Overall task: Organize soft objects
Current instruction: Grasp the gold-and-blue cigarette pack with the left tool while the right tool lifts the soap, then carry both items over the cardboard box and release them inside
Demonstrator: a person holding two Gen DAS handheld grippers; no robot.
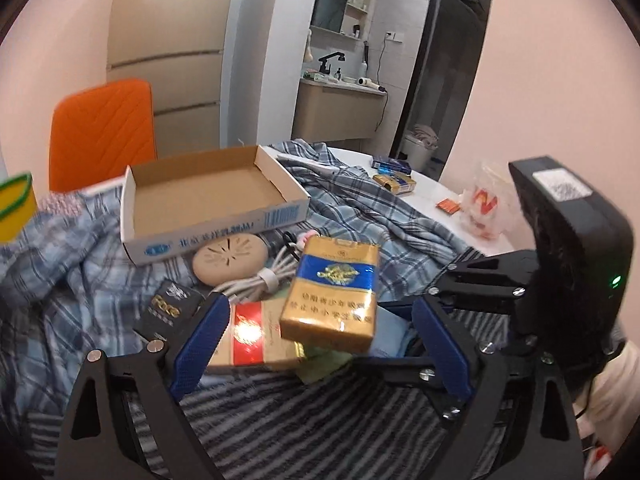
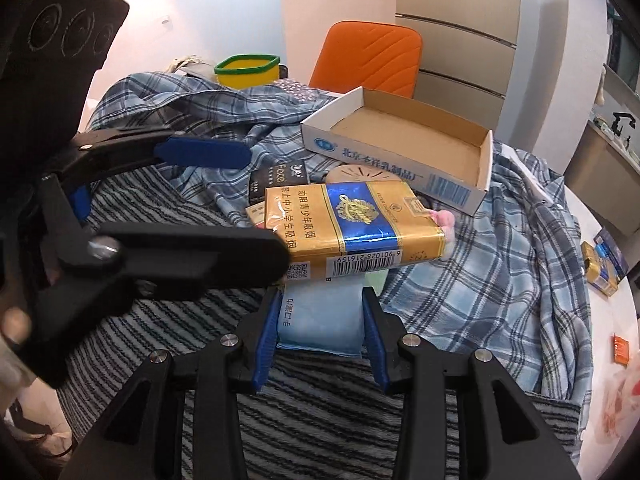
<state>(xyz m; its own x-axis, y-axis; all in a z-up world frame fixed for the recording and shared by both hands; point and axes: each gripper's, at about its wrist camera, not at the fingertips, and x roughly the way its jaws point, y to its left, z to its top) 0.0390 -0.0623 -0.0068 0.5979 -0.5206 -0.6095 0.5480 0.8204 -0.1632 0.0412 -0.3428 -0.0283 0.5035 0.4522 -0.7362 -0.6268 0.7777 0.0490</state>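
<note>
Right wrist view: the right tongs point(image 2: 320, 330) sit at the lower centre of the frame and pinch a pale blue soft pack point(image 2: 320, 320), both blue pads pressed against its left and right sides. The pack's long axis runs up the frame, away from the camera, and its far end is hidden beneath a gold and blue cigarette pack point(image 2: 352, 228). That pack lies with its long axis across the frame, tilted slightly down to the right, its barcoded edge facing the camera. The left tongs point(image 2: 224, 200) reach in from the left, with one finger blurred in front of the gold pack's left end and the other blue pad higher up, so they stand spread wide; whether a pad touches the gold pack I cannot tell.

In the left wrist view the left tongs point(image 1: 316, 344) stand spread, and the gold and blue cigarette pack point(image 1: 332, 292) lies between the pads, apart from both, over a red and gold pack point(image 1: 256, 340). The right tongs point(image 1: 460, 300) enter at the right.

Under everything lies a striped towel point(image 2: 320, 420) and, farther up, a blue plaid cloth point(image 2: 480, 280). Above the packs rests an open cardboard tray point(image 2: 408, 136), with an orange chair point(image 2: 368, 56) behind it and a yellow container point(image 2: 248, 70) at upper left.
</note>
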